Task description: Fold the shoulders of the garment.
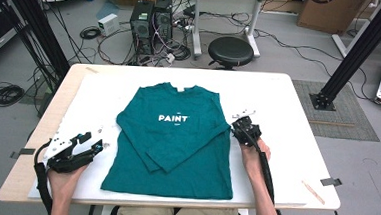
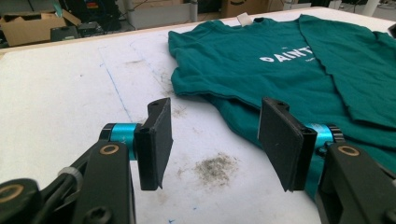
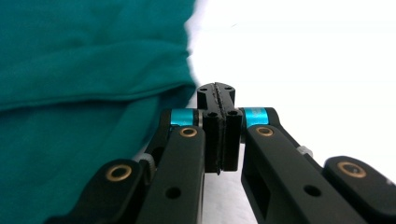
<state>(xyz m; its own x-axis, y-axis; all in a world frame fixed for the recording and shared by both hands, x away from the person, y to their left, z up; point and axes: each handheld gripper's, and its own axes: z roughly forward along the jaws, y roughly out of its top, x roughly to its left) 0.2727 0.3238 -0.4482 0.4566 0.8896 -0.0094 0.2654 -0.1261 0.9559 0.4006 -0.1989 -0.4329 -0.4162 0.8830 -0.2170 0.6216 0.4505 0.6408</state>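
Note:
A teal long-sleeved shirt (image 1: pixel 176 136) printed with PAINT lies flat, front up, on the white table (image 1: pixel 288 108), both sleeves folded across its front. My left gripper (image 1: pixel 92 142) rests on the table just left of the shirt's lower left side. It is open, and in the left gripper view (image 2: pixel 215 135) bare table shows between its pads while the shirt (image 2: pixel 289 60) lies ahead and to the right. My right gripper (image 1: pixel 238 121) sits at the shirt's right edge, beside the folded sleeve. In the right gripper view (image 3: pixel 218 93) it is shut with no cloth visible between the pads; the shirt (image 3: pixel 70 70) lies just to its left.
A wooden stick (image 1: pixel 313 191) and black tape (image 1: pixel 330 181) lie near the table's front right corner. A dirty smudge (image 2: pixel 215 168) and blue pen lines (image 2: pixel 116 93) mark the table. Beyond the far edge stand a black stool (image 1: pixel 230 51), computer towers (image 1: pixel 151 25) and cables.

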